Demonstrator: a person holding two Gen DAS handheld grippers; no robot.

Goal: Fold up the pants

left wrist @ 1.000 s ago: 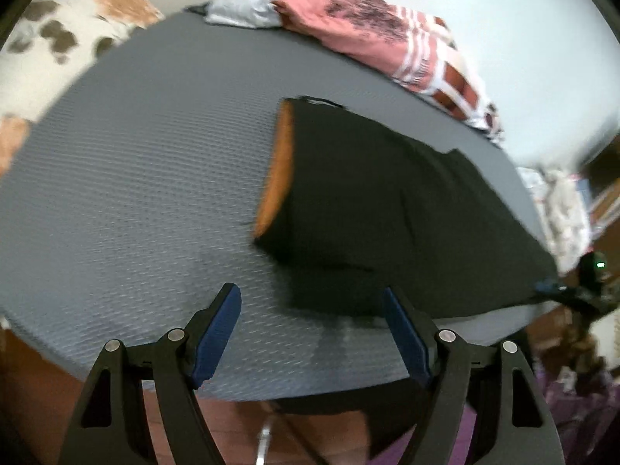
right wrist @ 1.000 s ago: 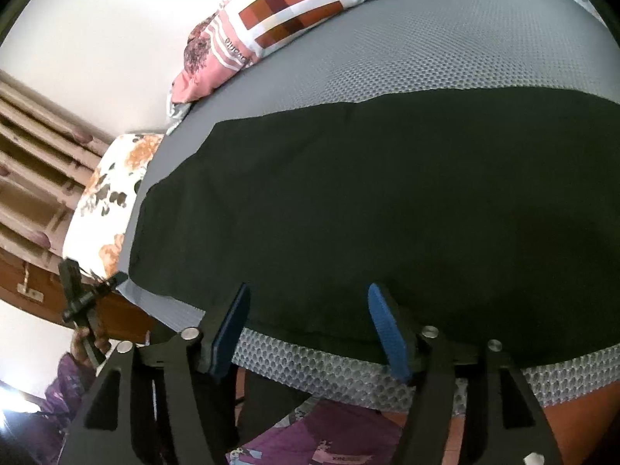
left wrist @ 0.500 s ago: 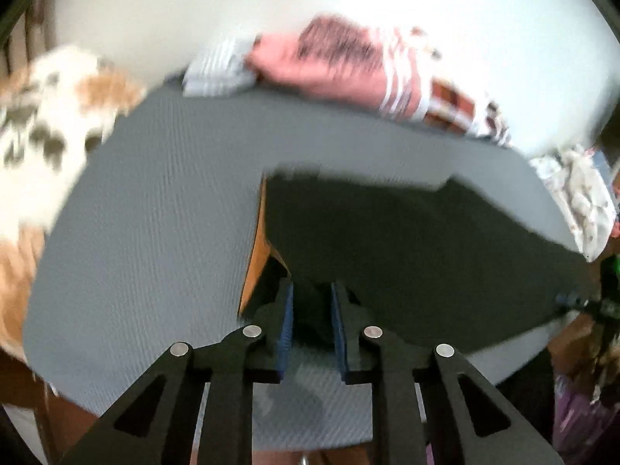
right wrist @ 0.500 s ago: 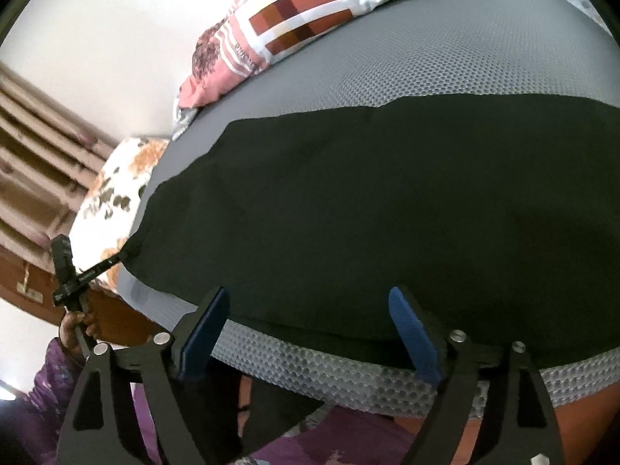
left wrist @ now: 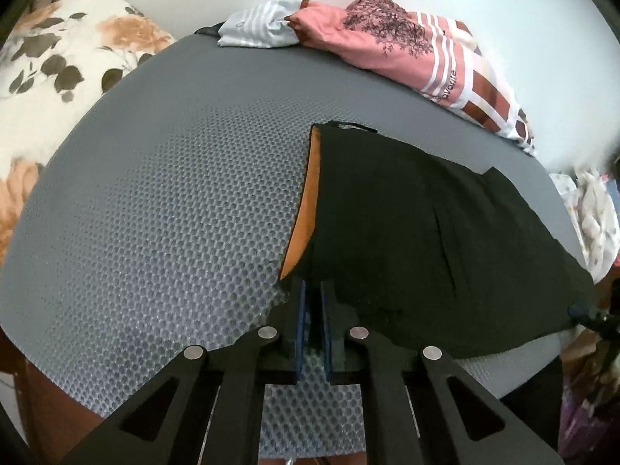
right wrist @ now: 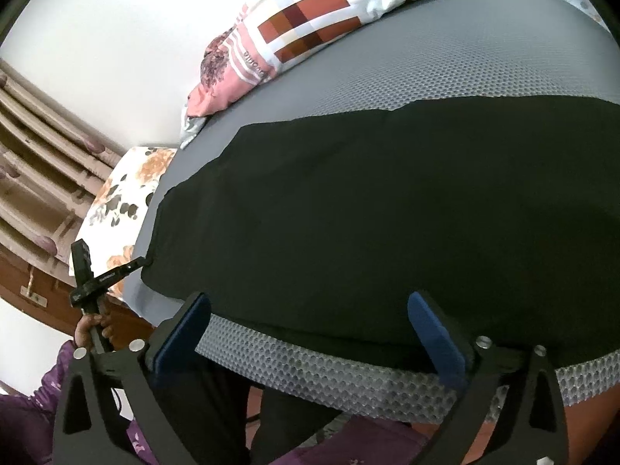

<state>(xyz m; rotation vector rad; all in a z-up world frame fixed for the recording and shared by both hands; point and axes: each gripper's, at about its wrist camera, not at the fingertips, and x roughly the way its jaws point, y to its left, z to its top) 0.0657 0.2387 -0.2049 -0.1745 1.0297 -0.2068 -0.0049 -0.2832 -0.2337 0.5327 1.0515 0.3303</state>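
Black pants [left wrist: 407, 232] with an orange waistband lining [left wrist: 306, 201] lie flat on the grey mesh mattress [left wrist: 174, 213]. My left gripper [left wrist: 313, 294] is shut on the near corner of the pants' waistband. In the right wrist view the pants [right wrist: 368, 213] spread across the mattress [right wrist: 465, 66], near its front edge. My right gripper [right wrist: 314, 329] is open and empty, its jaws wide apart just in front of the pants' near edge. The left gripper [right wrist: 145, 261] shows there too, pinching the pants' left corner.
A pink and checked bundle of cloth [left wrist: 407, 50] and a striped white cloth [left wrist: 255, 31] lie at the mattress's far edge. A floral pillow [left wrist: 50, 62] sits at the left. Wooden slats [right wrist: 35, 155] stand beyond the pillow. Purple cloth [right wrist: 31, 418] lies below the mattress.
My left gripper moved forward and closed on the waistband corner. My right gripper has opened wider and stayed near the front edge.
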